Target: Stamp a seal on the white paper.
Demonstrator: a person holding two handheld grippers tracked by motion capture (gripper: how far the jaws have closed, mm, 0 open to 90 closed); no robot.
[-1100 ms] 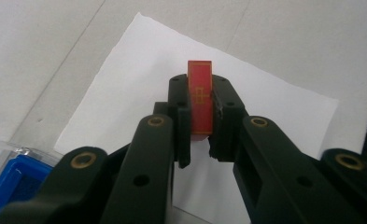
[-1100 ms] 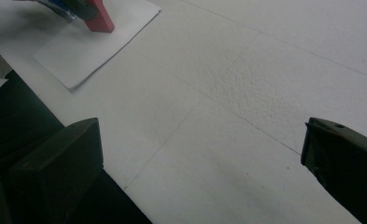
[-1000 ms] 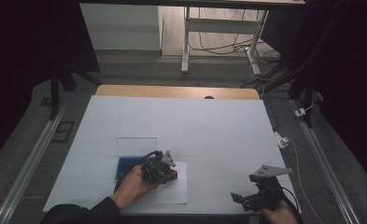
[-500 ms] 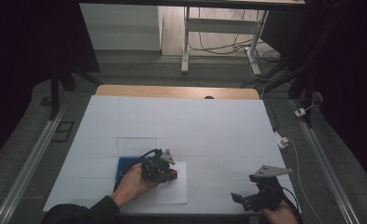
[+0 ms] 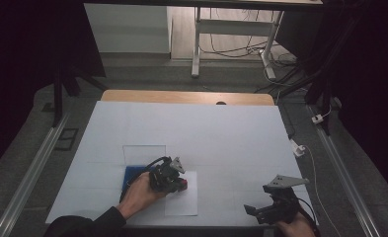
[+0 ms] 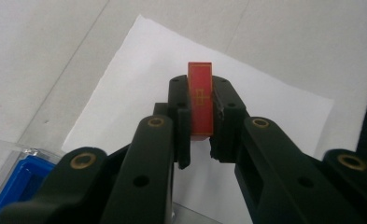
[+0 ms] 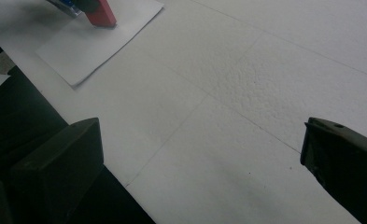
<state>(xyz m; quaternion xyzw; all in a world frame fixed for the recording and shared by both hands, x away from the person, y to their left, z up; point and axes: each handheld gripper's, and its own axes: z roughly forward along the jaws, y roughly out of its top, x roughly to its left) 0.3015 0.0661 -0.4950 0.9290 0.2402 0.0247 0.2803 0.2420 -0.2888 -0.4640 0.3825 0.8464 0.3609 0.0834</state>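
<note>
High view puts your left claw [image 5: 179, 183] over the near-left part of the worktop [image 5: 221, 133], pinching a small red block [image 5: 182, 184] just above the white sheet of paper [image 5: 181, 200] that lies there. Left gripper view makes the grip plain: the two black jaws press on the block's [image 6: 201, 99] broad faces, one on each side, so its narrow edge with a faint gold mark faces the camera and its long axis runs straight out along the claw, the far end standing clear beyond the tips. Under it lies the paper [image 6: 139, 79], so the block sits directly over the sheet and any set-down is a short drop, not a reach across. Just behind your left hand [image 5: 141, 192] sits a blue case [image 5: 131, 174] with its clear lid [image 5: 143, 152] swung open, close beside the paper's left edge. Your right claw [image 5: 266, 210] rests well apart at the near-right edge of the worktop, jaws spread wide with nothing between them; right gripper view looks across bare worktop [image 7: 246, 93] toward the block [image 7: 102, 15] far off. Your left hand is clearly the nearer one for whatever comes next with the block.
</note>
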